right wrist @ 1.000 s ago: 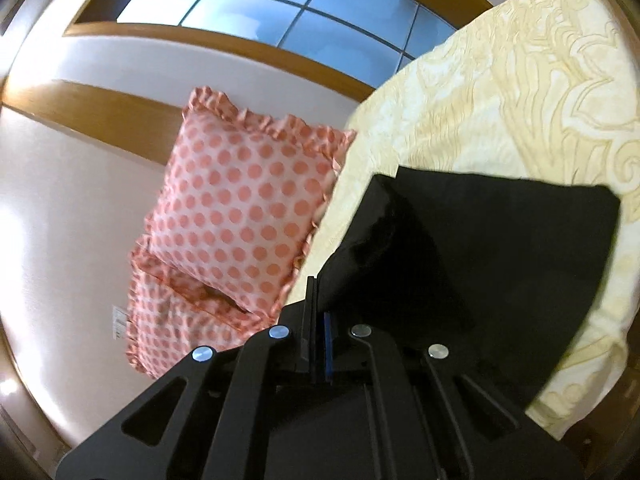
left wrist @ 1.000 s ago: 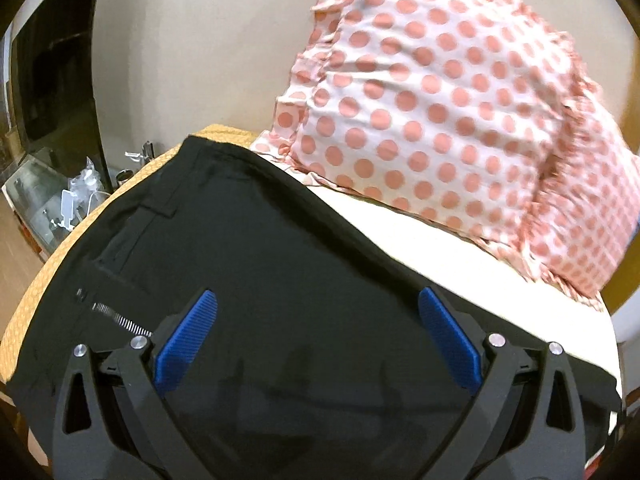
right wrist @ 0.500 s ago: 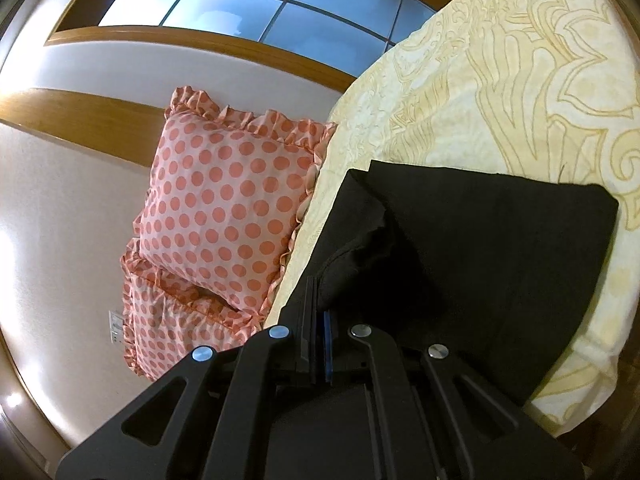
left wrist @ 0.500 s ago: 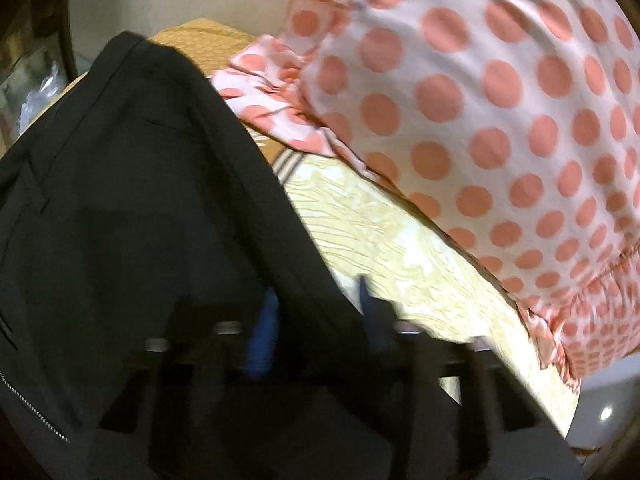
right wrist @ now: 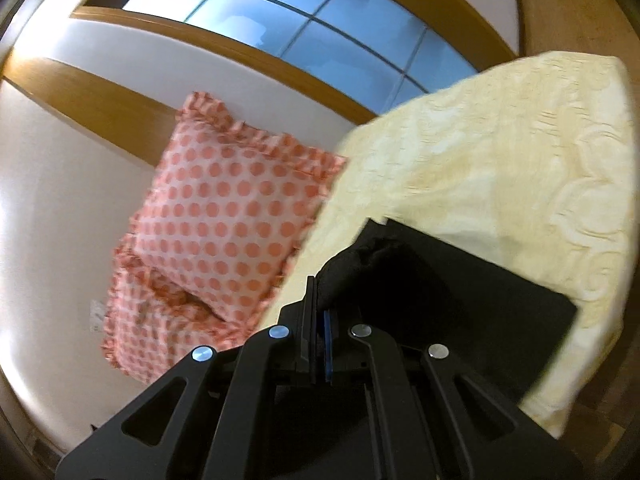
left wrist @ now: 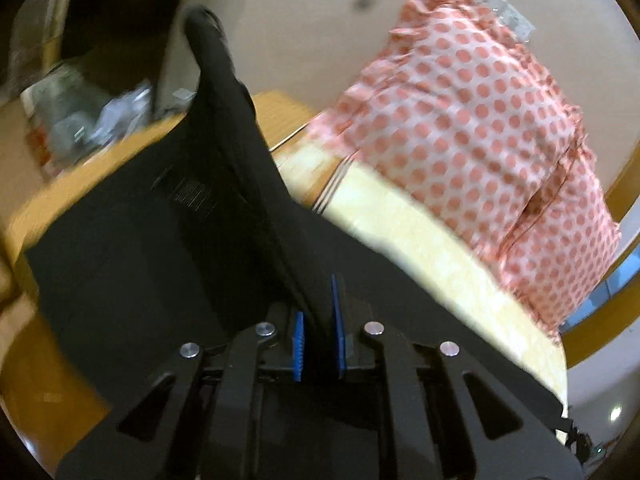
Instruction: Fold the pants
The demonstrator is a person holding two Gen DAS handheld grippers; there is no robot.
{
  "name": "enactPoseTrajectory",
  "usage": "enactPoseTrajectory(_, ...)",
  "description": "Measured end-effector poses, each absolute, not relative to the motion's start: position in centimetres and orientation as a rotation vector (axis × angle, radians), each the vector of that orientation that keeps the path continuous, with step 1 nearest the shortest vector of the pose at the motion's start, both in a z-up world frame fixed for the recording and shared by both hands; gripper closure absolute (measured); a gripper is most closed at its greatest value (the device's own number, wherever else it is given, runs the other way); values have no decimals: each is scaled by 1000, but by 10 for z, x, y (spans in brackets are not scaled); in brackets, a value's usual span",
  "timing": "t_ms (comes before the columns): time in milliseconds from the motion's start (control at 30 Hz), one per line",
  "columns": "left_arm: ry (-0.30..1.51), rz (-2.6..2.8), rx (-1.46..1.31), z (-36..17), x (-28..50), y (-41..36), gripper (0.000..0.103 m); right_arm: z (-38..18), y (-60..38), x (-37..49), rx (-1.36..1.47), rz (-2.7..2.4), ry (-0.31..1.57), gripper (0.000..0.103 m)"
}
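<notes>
Left gripper [left wrist: 318, 320] — blue pads nearly closed, pinching a raised ridge of the black pants [left wrist: 132, 248], which rises from the cloth spread on the cream bedspread [left wrist: 404, 240]. Polka-dot pillow [left wrist: 480, 152] stands behind, against the wall. Right gripper [right wrist: 320, 316] — fingers clamped on a bunched pants edge; window [right wrist: 304, 28] above.

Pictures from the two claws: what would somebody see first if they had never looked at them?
Probably the pink spotted pillow, leaning against the wall at the head of the bed. Next come the black pants lying on the pale yellow bedspread, with the left claw pinching a fold that stands up like a fin. The right claw is shut on another bunch of the same cloth.
</notes>
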State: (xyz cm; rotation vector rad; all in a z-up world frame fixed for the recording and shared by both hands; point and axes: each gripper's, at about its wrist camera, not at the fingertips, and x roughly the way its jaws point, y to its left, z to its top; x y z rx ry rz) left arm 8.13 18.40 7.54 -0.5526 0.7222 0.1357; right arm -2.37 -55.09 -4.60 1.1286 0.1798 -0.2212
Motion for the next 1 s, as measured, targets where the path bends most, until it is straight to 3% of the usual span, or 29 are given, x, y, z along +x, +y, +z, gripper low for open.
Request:
enactPoseTrajectory(167, 759, 198, -646, 20, 33, 191, 91, -66, -552, -23, 1160, -266, 262, 101)
enactPoseTrajectory(367, 725, 195, -623, 27, 34, 188, 85, -65, -555, -23, 1160, -266, 301, 101)
enactPoseTrajectory(600, 710, 156, -563, 38, 26, 183, 93, -29, -553, -29, 1055, -250, 269, 101)
enactPoseTrajectory(800, 742, 152, -525, 29, 8, 184, 96, -69, -556, -50, 1125, -303, 351, 101)
enactPoseTrajectory(1000, 746, 151, -502, 24, 2, 186, 96, -74, -548, -63, 1097, -323, 345, 101)
